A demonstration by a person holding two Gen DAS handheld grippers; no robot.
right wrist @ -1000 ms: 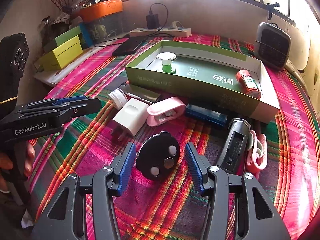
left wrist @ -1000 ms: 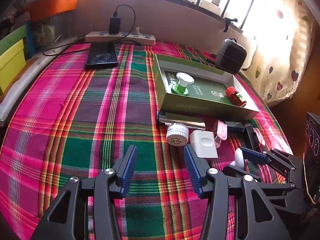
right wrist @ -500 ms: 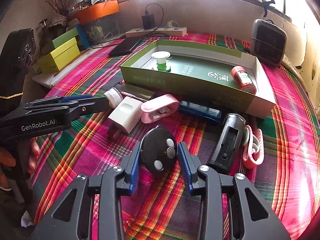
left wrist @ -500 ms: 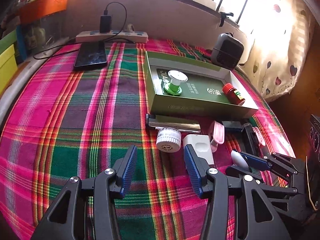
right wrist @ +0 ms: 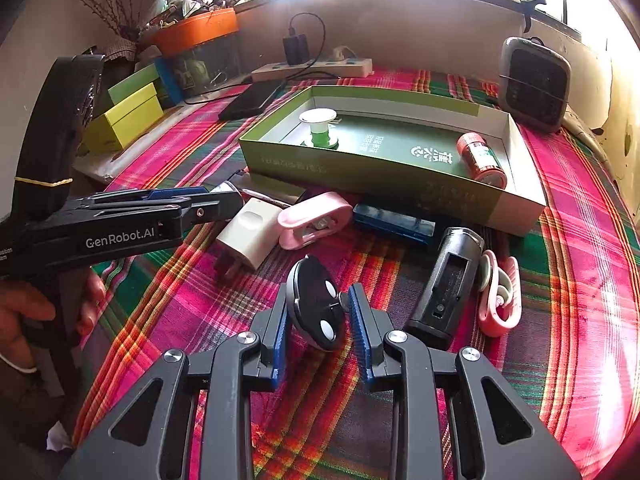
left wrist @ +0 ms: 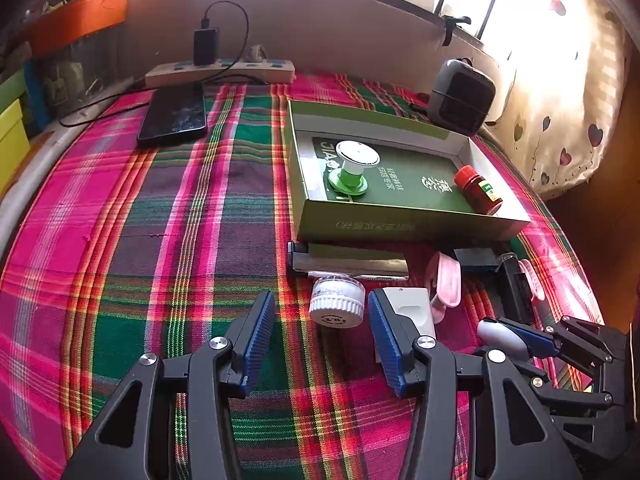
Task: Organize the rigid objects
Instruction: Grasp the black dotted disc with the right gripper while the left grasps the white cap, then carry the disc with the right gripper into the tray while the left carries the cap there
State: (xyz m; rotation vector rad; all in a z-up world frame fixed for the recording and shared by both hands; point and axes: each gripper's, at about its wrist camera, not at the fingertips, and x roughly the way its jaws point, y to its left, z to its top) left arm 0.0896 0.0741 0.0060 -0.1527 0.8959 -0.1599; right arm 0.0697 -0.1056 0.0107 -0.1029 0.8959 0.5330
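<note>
- As my right gripper point(right wrist: 318, 312) has just been closing, it pinches the black disc point(right wrist: 316, 306).
- My left gripper point(left wrist: 322, 320) stands spread above the white cap point(left wrist: 337, 306).

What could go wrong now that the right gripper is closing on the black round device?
1. The right gripper, whose jaws have just been closing, pinches the black round device tilted on edge; it may slip or twist out.
2. The left gripper is open near the white cap; the two tools may collide.
</note>
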